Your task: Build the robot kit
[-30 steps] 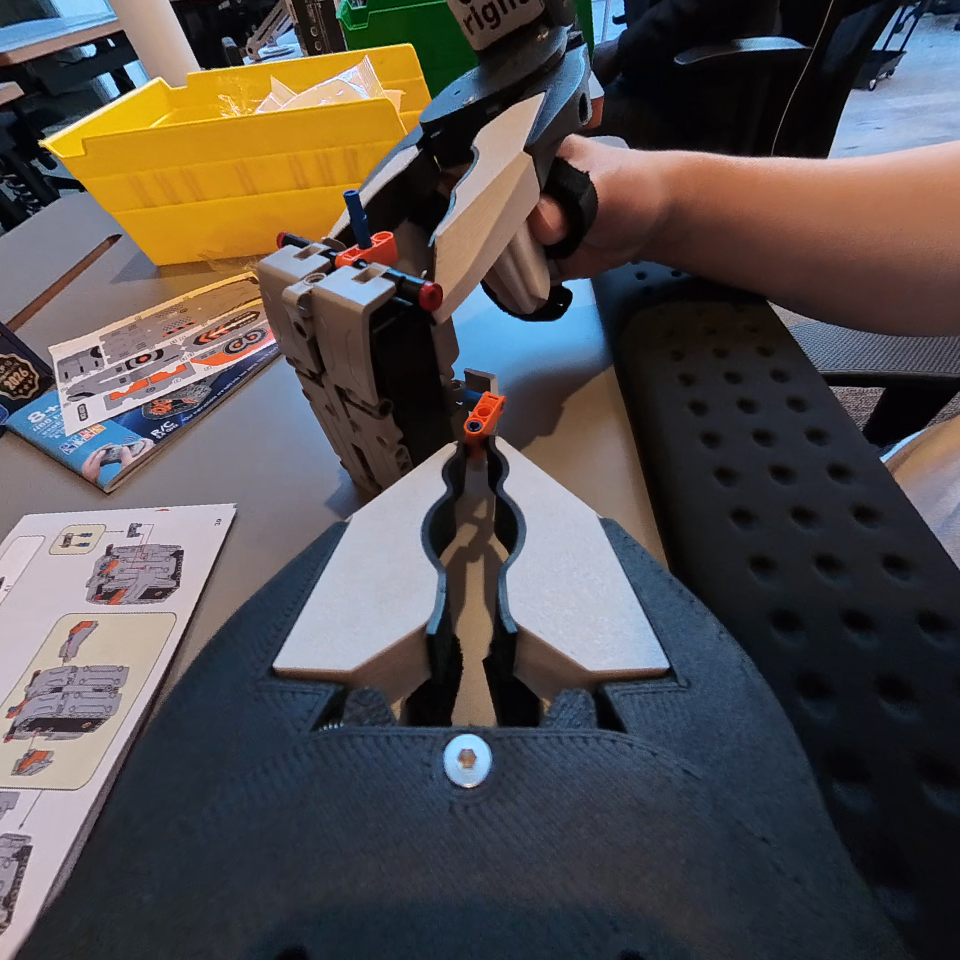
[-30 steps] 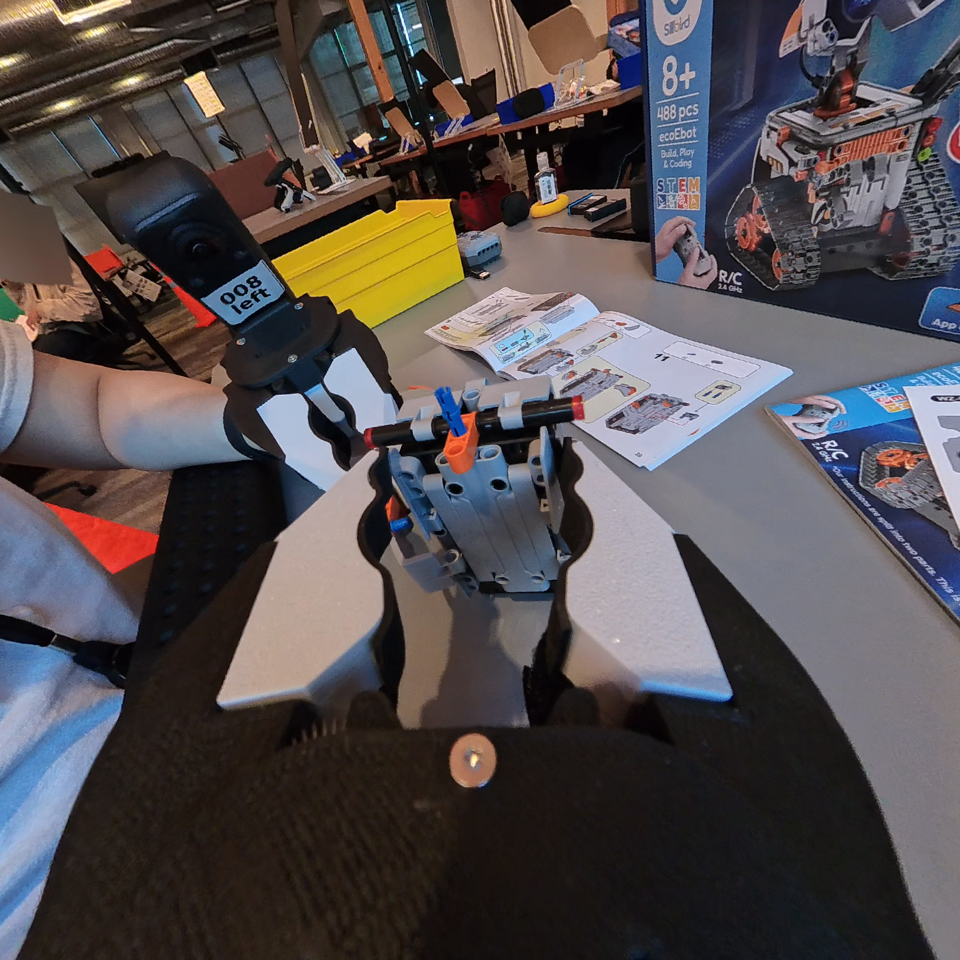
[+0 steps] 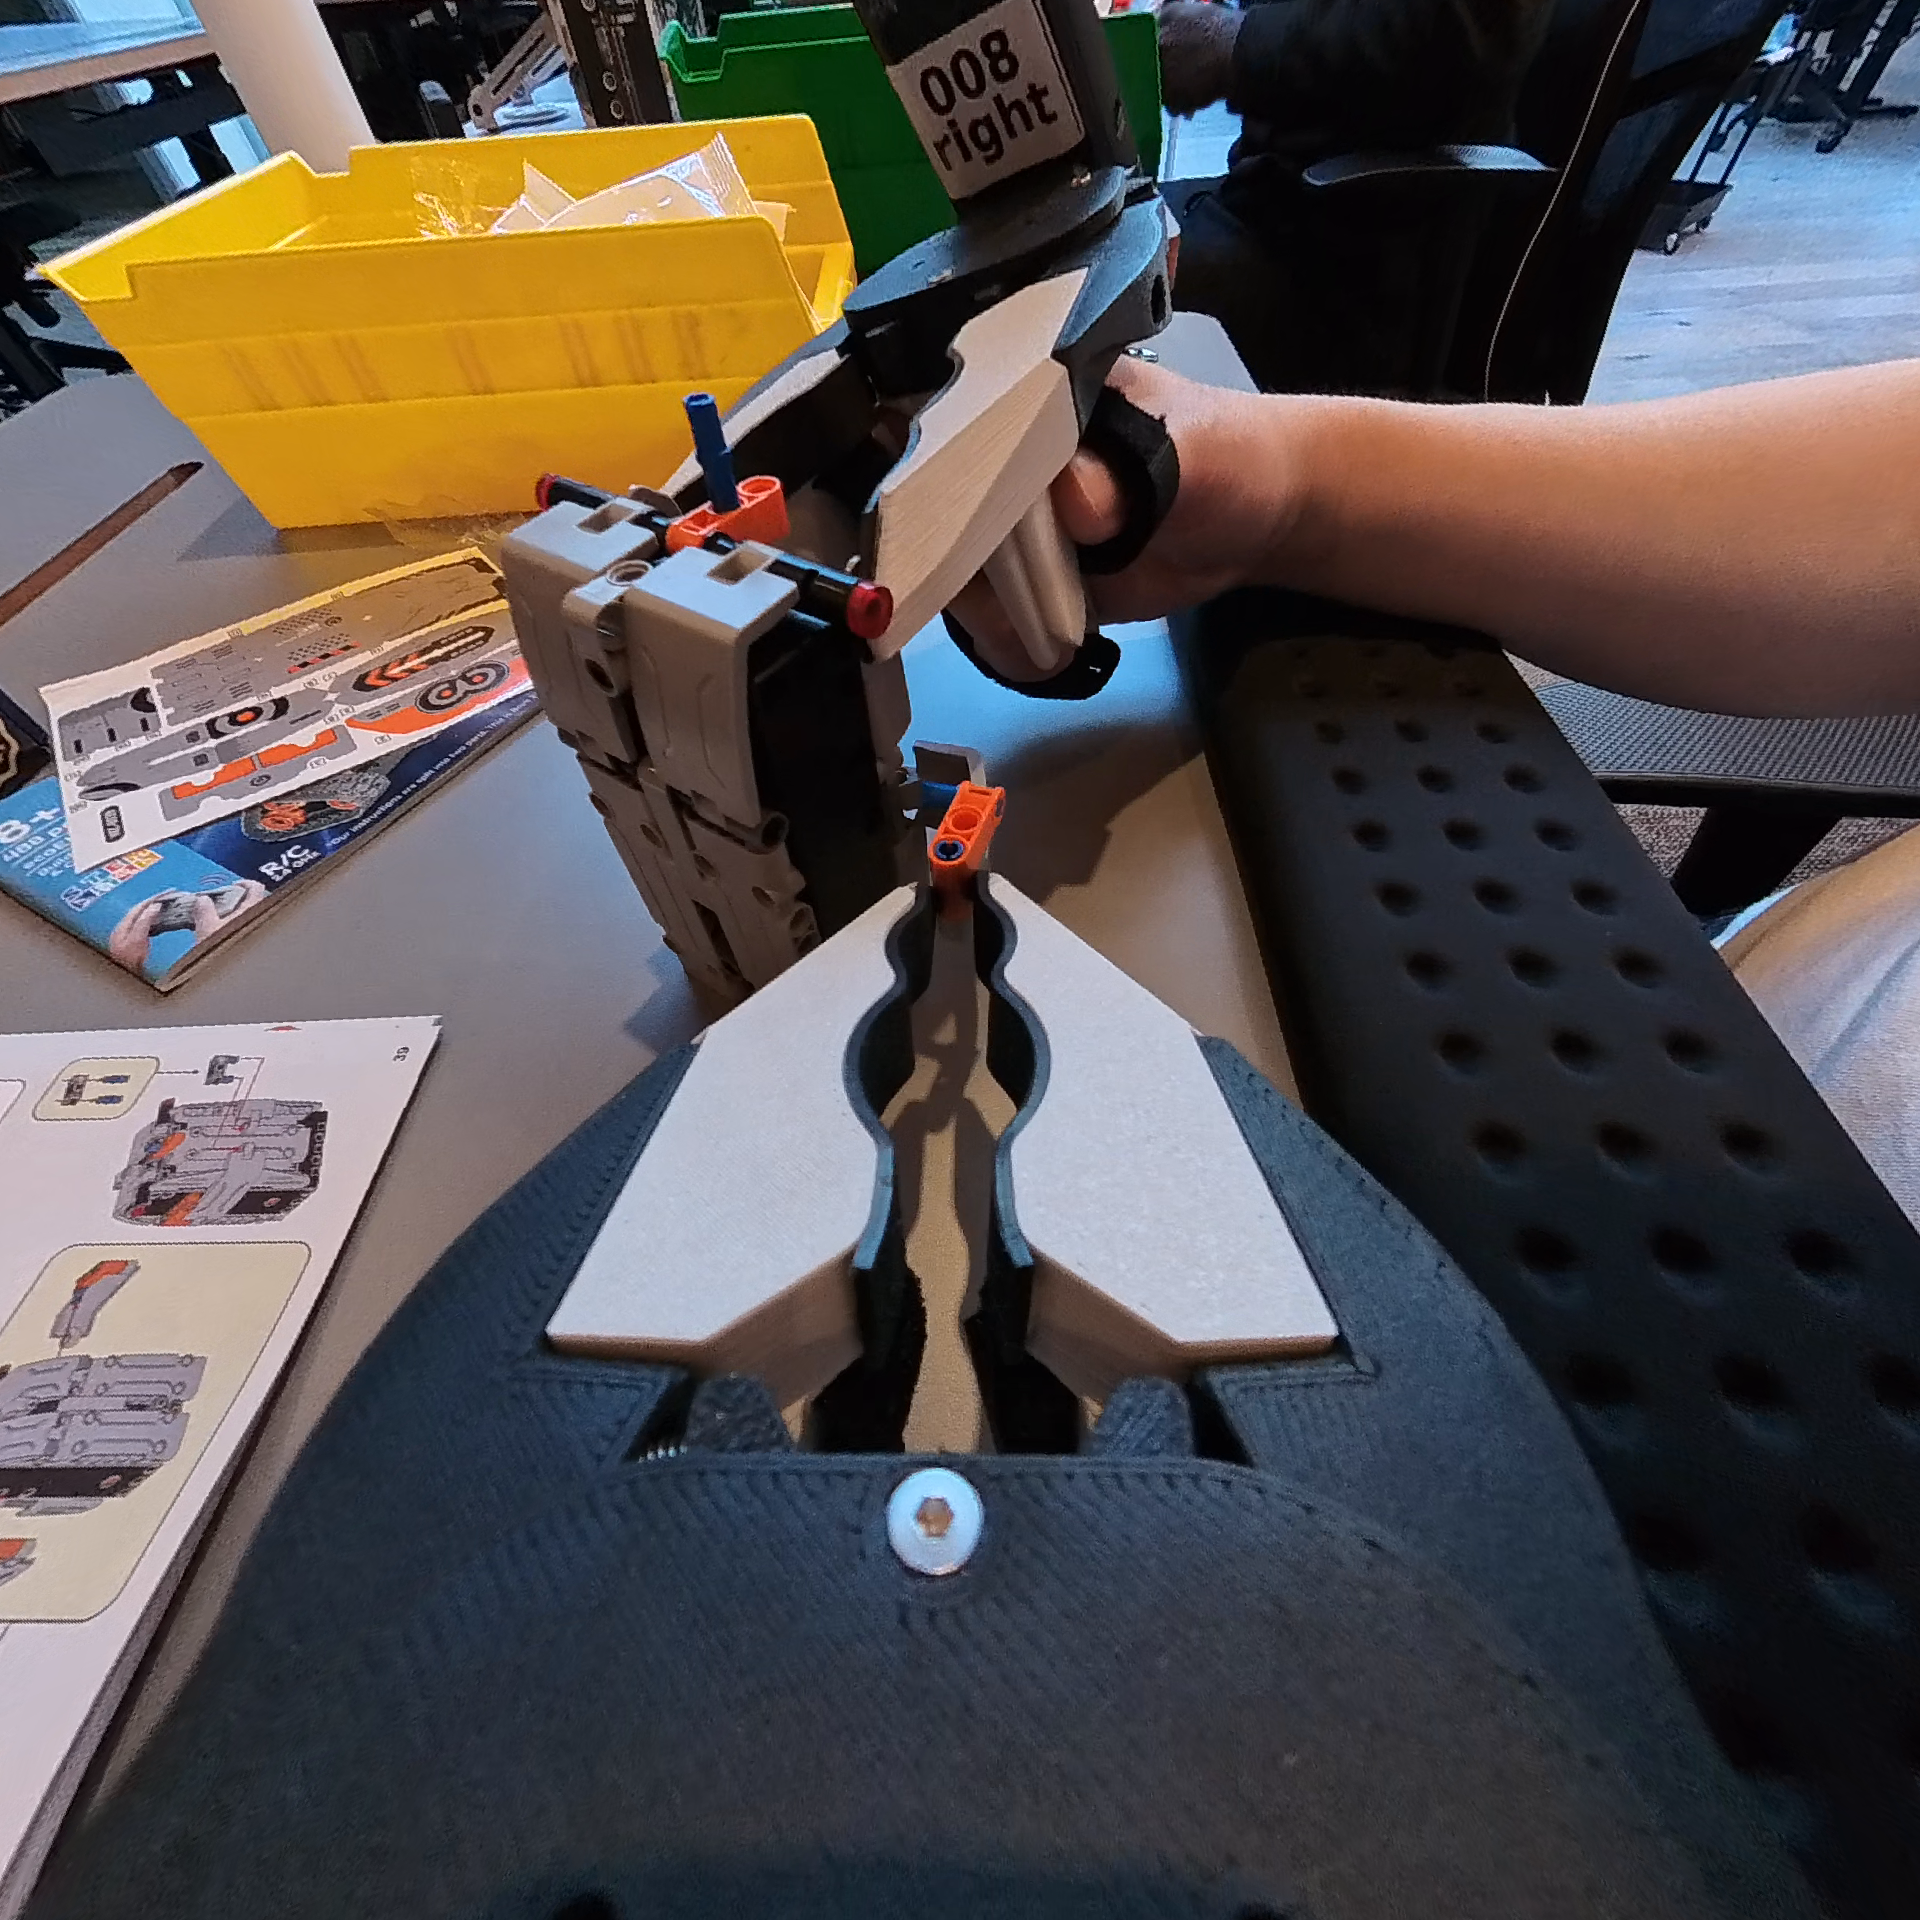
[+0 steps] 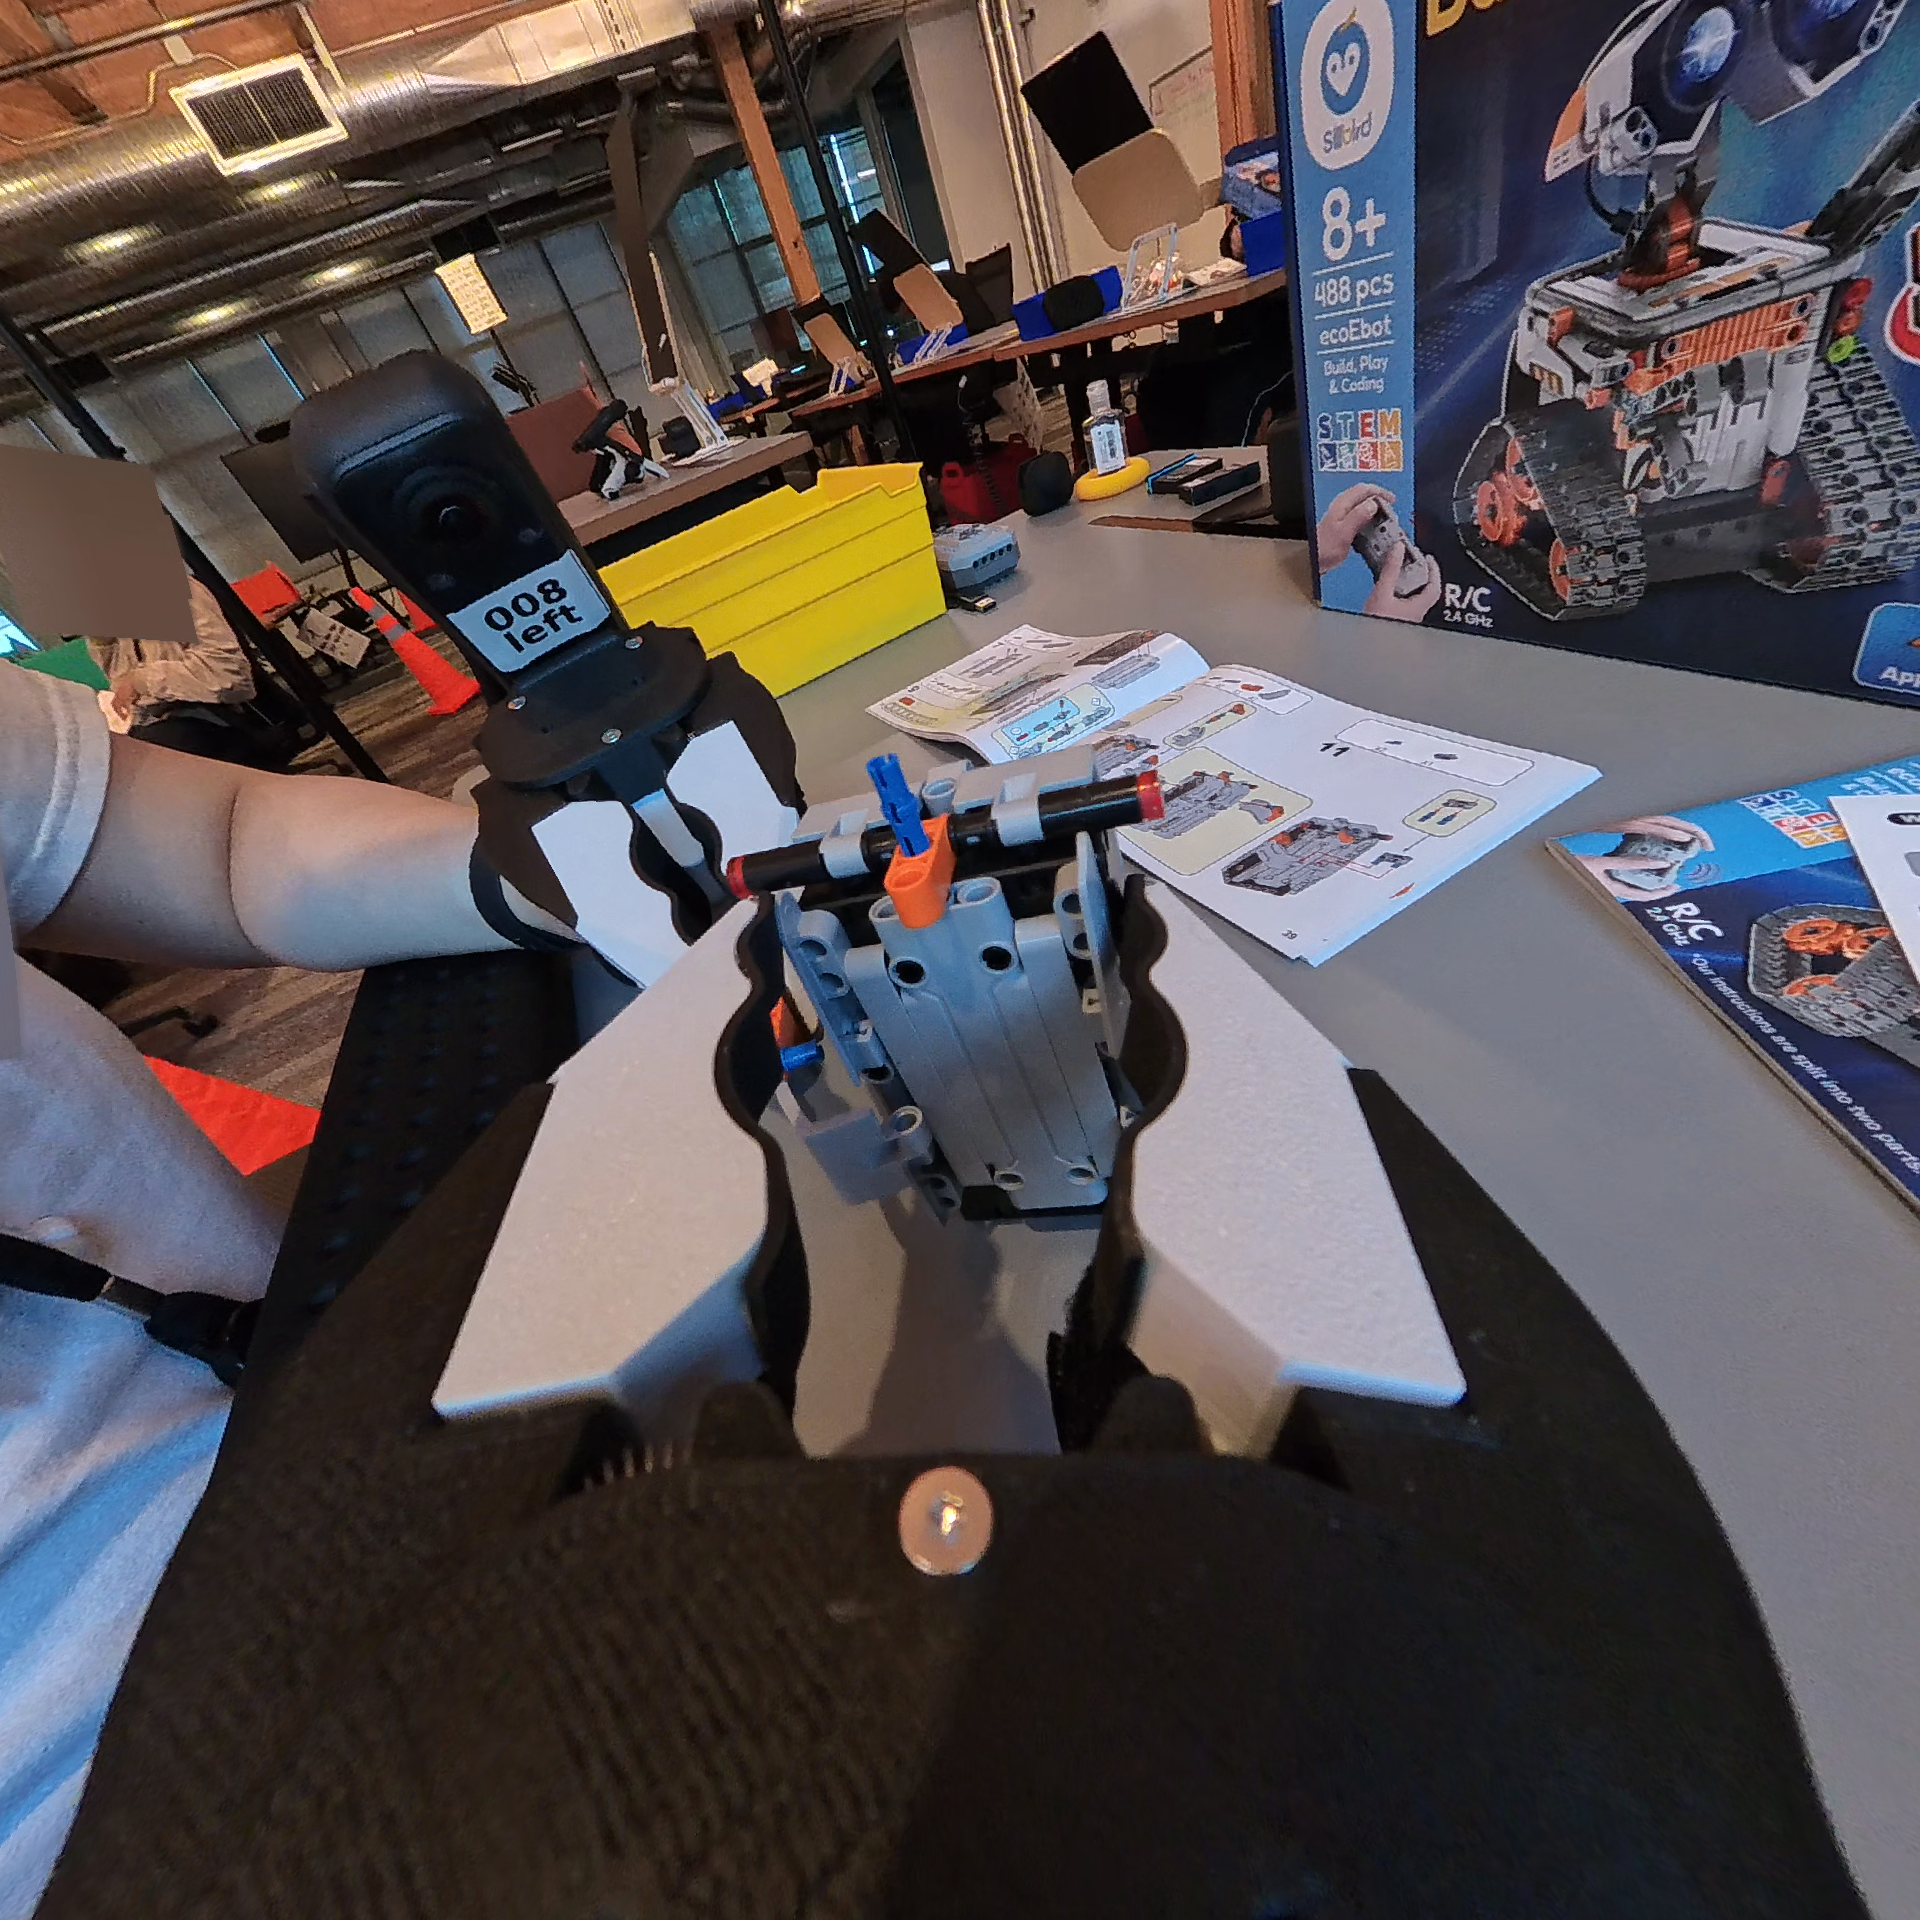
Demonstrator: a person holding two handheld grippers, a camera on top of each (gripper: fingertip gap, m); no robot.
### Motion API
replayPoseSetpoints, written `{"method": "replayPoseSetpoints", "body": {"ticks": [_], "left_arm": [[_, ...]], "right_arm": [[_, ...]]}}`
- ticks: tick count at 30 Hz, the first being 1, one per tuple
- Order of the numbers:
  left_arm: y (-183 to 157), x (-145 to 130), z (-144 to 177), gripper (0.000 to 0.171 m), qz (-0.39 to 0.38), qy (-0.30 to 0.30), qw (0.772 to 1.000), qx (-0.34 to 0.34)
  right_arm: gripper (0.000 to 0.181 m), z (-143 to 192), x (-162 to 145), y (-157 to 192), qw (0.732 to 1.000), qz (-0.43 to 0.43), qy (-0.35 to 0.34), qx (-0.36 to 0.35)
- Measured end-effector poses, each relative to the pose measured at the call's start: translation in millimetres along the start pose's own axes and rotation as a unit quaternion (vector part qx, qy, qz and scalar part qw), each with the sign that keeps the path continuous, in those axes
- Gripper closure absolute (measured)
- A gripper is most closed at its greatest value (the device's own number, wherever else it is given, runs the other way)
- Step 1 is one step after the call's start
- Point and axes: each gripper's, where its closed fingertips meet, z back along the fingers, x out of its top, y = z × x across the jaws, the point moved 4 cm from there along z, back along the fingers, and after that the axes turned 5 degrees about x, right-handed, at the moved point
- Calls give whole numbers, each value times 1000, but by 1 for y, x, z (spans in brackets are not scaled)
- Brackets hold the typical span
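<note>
Black hand-held gripper (image 3: 951,914), pale fingers (image 3: 769,1164)

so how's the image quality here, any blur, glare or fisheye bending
Left wrist view: sharp, the brick assembly casts a soft shadow on the table, and the yellow bin bows from wide-angle distortion. Right wrist view: sharp near the right claw, ceiling lights glare mildly, and the toy box leans at the edge.

Grey brick assembly (image 4: 977,1049) with its sides hidden by the right gripper's fingers (image 4: 644,1174), toy box (image 4: 1621,312) cropped at the frame edge, booklet (image 3: 156,1299) cut off at left
</note>
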Motion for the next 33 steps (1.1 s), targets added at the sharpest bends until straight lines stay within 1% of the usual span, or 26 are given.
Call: {"method": "replayPoseSetpoints", "body": {"ticks": [11, 14, 16, 18, 22, 33], "left_arm": [[0, 2, 0, 166, 7, -5, 1000, -2], [1, 2, 1, 166, 10, -7, 1000, -5], [1, 3, 2, 166, 11, -9, 1000, -6], [0, 4, 2, 166, 9, -10, 1000, -6], [-2, 5, 3, 166, 3, -13, 1000, -13], [-2, 9, 9, 166, -25, -22, 999, -4]], "right_arm": [[114, -1, -2, 2, 1000, -11, 0, 15], [98, -2, -1, 6, 998, -31, -11, 45], [94, 1, 1, 5, 998, -34, -20, 47], [94, 7, 3, 2, 999, -25, -26, 30], [98, 20, 12, -4, 997, -28, -67, 13], [102, 21, 9, -3, 997, -30, -71, -4]]}}
